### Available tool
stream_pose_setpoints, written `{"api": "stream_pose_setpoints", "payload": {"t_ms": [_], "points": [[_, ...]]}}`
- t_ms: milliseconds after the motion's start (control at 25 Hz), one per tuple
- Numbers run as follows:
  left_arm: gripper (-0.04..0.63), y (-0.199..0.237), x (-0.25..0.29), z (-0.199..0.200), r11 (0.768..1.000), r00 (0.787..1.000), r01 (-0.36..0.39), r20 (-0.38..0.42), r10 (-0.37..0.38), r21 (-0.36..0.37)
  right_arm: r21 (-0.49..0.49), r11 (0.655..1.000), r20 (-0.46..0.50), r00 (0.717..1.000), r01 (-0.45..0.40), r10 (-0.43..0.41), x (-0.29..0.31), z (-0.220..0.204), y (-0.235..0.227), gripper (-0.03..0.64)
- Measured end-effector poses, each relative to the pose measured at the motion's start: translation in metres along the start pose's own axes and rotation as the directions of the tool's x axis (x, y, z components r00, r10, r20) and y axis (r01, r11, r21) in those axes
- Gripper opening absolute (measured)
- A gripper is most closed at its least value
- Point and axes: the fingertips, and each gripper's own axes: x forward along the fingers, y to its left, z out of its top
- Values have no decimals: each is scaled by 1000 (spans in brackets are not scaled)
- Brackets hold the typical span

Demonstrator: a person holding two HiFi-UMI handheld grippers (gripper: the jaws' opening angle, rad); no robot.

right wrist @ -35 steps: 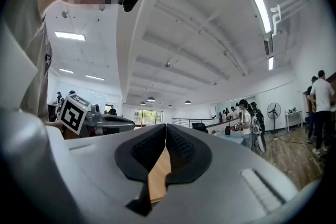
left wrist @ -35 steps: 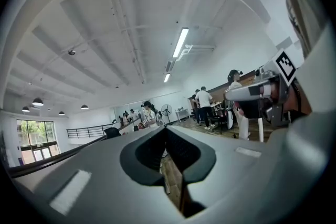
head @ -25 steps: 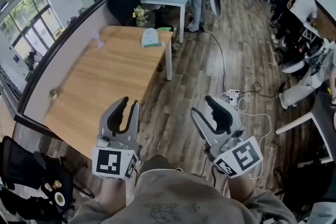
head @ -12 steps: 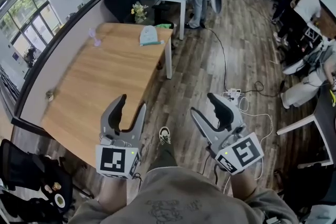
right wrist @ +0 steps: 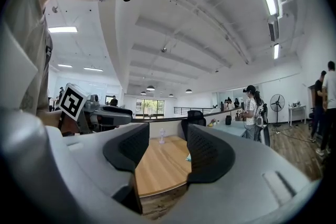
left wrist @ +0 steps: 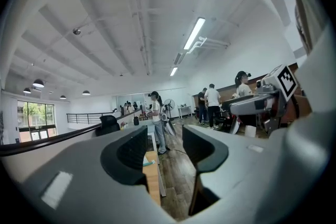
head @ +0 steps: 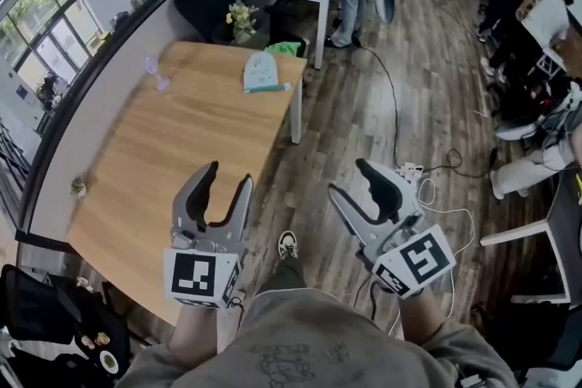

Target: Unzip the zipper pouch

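- Just opened wide on left tongs (head: 227, 184) and right tongs (head: 352, 182), gripping nothing.
- Drawn closer to table (head: 173, 159); pouch (head: 261, 71) at 12 o'clock, well apart; unzipping not yet begun.

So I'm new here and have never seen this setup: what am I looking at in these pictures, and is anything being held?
No robot here: a person holds a left gripper and a right gripper, one in each hand, each with a marker cube. The head view comes from a camera on the person's head, looking down; the two gripper views come from cameras riding on each gripper, looking along its jaws. Both grippers' jaws have just been opening; they stand apart with nothing between them. Ahead is a wooden table; near its far end lies a pale blue-green pouch, not yet touched.
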Motion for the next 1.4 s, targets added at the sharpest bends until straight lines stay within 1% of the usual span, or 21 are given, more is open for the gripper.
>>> {"api": "stream_pose_setpoints", "payload": {"t_ms": [320,480,600,760,960,1120,1200,1320,1400], "points": [[207,95,93,-13,999,999,-33,-25,33,-2,-4,999,-44,998,-51,51,133,0,-51,215],[207,134,128,-18,999,999,-42,-33,42,9,-46,996,-60,995,-79,76,192,2,-66,215],[207,157,146,-23,998,997,-65,-43,65,9,-68,993,-71,993,-98,93,225,-1,-77,213],[207,182,165,-30,995,994,-96,-52,95,-3,-72,988,-86,988,-136,130,262,-4,-88,215],[207,201,192,-45,992,989,-128,-79,127,-9,-74,982,-107,980,-175,166,300,-16,-111,215],[207,211,216,-54,986,981,-164,-101,163,0,-74,969,-125,966,-235,224,328,-27,-130,215],[207,214,229,-53,981,975,-194,-111,193,1,-65,960,-133,955,-274,263,341,-30,-142,215],[207,224,251,-58,966,955,-258,-154,254,-8,-41,937,-140,931,-347,338,368,-30,-163,215],[207,234,269,-61,955,942,-296,-166,292,1,-44,918,-142,913,-393,384,387,-30,-178,213]]}}
